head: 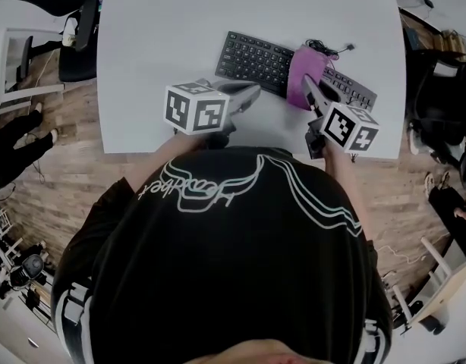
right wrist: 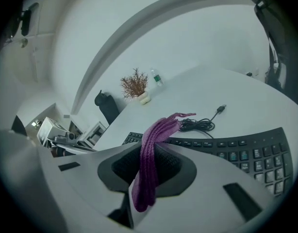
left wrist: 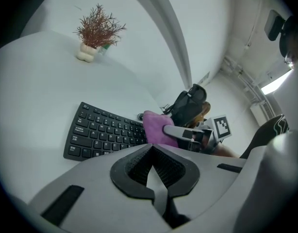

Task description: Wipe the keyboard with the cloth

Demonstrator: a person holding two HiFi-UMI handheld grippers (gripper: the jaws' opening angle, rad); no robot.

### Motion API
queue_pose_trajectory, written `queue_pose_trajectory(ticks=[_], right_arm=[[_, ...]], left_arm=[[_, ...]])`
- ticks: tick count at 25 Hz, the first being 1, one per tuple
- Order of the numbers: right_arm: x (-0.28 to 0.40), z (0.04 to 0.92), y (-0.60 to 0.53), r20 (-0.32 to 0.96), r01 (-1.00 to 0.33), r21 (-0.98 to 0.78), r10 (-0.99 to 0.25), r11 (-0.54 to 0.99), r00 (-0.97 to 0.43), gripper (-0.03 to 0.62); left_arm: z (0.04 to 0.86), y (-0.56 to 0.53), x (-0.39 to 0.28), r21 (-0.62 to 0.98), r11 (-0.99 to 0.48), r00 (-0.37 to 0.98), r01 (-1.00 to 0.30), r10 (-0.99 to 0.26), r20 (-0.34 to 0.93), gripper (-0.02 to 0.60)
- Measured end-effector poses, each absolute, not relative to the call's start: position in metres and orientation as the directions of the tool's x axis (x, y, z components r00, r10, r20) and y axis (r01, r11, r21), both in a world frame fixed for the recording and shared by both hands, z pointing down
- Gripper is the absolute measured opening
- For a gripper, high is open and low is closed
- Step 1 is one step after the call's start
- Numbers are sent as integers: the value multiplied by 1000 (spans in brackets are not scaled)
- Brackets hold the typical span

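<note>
This looks like an office. A wide white rounded bench (head: 165, 21) carries a black computer keyboard (head: 252, 59). A black office chair (head: 80, 61) stands beside the bench on a wood-plank floor (head: 66, 180). A small reddish dried plant in a white pot (left wrist: 96, 30) sits at the bench's far edge.

Potted plant (left wrist: 97, 30) & bottle (right wrist: 157, 78) on white table (head: 157, 21), office chair (head: 77, 48) nr edge.

White table (head: 157, 21) bears keyboard (head: 252, 61), cable (right wrist: 200, 125), perhaps a potted plant (left wrist: 96, 33).
</note>
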State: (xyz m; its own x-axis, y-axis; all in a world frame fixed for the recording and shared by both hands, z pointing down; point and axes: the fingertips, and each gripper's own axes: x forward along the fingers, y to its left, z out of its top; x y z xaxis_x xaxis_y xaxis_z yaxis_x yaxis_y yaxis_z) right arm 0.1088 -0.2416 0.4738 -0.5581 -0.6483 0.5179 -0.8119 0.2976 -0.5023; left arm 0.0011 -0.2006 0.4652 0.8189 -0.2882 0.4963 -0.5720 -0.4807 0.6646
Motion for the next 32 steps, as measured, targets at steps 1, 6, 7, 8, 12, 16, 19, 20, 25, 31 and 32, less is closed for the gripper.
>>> queue_pose_trajectory(ticks=[1,6,7,8,12,16,19,20,25,31,32], right_arm=[[103,477,-244,518,-807,-510,-642,300,-566,52],[84,495,-250,539,-804,-519,-619,291,-572,52],[84,498,-251,546,-809,-511,-618,289,-566,52],[85,501,-251,554,-815,-503,-617,286,-559,52],[93,512,-249,595,-844,-460,-610,275,-523,52],[101,516,-247,611,-857,-443,-611,264,-504,52],[109,518,-243,616,-863,-438,-616,251,-492,52],[113,518,-242,619,-866,-435,-616,248,-487,52],[138,519,-235,630,-882,-414,-628,226,-456,52],[182,520,-222,643,-902,-396,-649,173,-407,52],[191,521,-219,645,-906,-391,-653,164,-397,52]], left_arm=[[465,-201,-2,665,-477,817,-575,-292,497,5],[467,-205,-15,668,-465,813,-581,-302,497,5],[468,-205,-16,669,-463,813,-581,-302,497,5],[468,-205,-17,670,-462,814,-581,-301,497,5],[471,-205,-16,673,-459,814,-580,-296,500,5],[471,-204,-11,672,-462,815,-578,-290,501,5],[470,-202,-5,673,-467,818,-574,-284,500,5],[471,-201,-2,674,-467,819,-573,-282,500,5],[470,-197,11,673,-476,822,-566,-268,502,5],[468,-188,35,671,-492,828,-554,-246,503,5],[469,-187,40,671,-495,829,-552,-242,504,5]])
